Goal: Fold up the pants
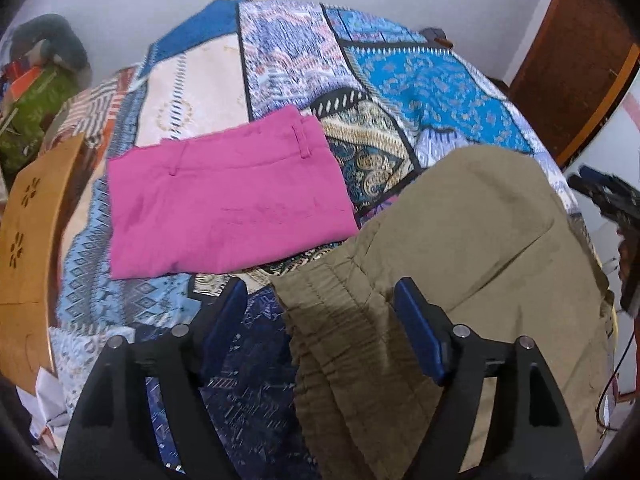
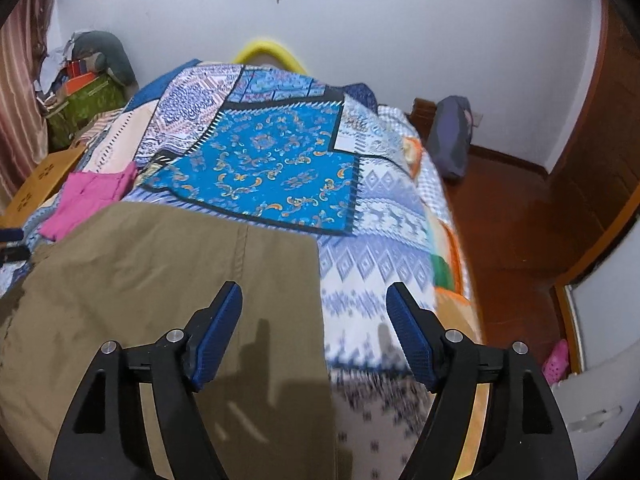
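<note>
1. A bed covered by a patchwork bedspread (image 1: pixel 420 80) with blue, white and cream patterns fills most of the room in front of me.
2. The olive-khaki pants (image 1: pixel 460 264) lie on the near part of this bedspread, folded into a broad flat shape. Their gathered elastic waistband (image 1: pixel 340 320) is toward the left side.
3. The left gripper (image 1: pixel 320 320) hangs above the waistband end of the pants. Its jaws stand wide apart and nothing is pinched between the blue pads (image 1: pixel 420 336); the cloth is below them, not held.
4. The right gripper (image 2: pixel 314 332) hangs above the right edge of the same pants (image 2: pixel 160 300). One finger is over the khaki cloth and the other is over the white and blue part of the bedspread (image 2: pixel 280 168). Its jaws are also spread and empty.
5. The shadows of the right fingers fall on the pants and on the bedspread under them.
6. A pair of pink pants (image 1: pixel 224 200), already folded into a neat rectangle, lies farther on the bed, to the left, just beside the khaki ones. Its belt loops are visible near the far edge.
7. A wooden board with flower-shaped cut-outs (image 1: pixel 28 232) stands at the left side of the bed.
8. Beyond it, in the far left corner, there is a pile of bags and boxes (image 2: pixel 88 84).
9. To the right of the bed I see a reddish-brown floor (image 2: pixel 512 220), and a grey bag (image 2: pixel 450 136) leans at the white wall.
</note>
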Demonstrator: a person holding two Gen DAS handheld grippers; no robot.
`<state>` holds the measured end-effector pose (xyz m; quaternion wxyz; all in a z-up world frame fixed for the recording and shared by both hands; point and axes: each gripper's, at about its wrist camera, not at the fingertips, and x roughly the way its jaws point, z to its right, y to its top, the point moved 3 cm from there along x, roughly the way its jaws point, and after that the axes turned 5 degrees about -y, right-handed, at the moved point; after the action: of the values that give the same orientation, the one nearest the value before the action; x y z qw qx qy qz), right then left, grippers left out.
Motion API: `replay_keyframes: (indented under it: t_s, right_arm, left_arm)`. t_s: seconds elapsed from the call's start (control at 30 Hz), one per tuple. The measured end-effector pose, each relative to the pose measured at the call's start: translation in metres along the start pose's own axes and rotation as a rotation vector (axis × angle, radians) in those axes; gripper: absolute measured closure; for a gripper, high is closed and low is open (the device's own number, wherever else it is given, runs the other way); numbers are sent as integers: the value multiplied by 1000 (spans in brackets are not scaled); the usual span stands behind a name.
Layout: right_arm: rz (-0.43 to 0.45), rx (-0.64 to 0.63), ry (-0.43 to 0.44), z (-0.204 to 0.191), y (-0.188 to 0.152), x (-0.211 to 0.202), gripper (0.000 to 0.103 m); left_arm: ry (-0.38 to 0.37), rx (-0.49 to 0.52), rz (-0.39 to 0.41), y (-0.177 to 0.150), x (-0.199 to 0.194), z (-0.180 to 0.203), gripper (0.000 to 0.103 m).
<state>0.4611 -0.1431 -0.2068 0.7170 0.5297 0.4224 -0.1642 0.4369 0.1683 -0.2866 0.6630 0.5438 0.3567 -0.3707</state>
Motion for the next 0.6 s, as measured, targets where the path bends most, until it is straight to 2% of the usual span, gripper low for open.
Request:
replay_keyframes:
  t_s: [0.2,0.3,0.37,0.43,0.5,0.53,0.57,0.6]
  right_arm:
    - [-37,-8,38,0,11,33,32]
    - [-79,4,61,-1,13,49,32]
    - [-147,37,90,-2,12,66,32]
    - [-141,53,104,-3,11,69,32]
    - [-131,46,111,-6,10,69,38]
    - [-129,47,117,-8,10,68,48]
    - [-129,48,125,-10,9,67,65]
    - [-134,46,132,-11,10,67,73]
  left_arm:
    - [1,-7,-11,5,20,-1,24]
    - [-33,-28,-33,7,29,-4,24]
    - [-55,-45,-43,9,33,-7,24]
    - [-75,-55,-44,10,35,-8,24]
    - [-93,-60,-42,10,37,-9,24]
    - [-111,-74,-39,9,38,-11,28]
    - [-129,-94,-39,9,40,-13,31]
    - [-139,-117,-42,8,42,-15,32]
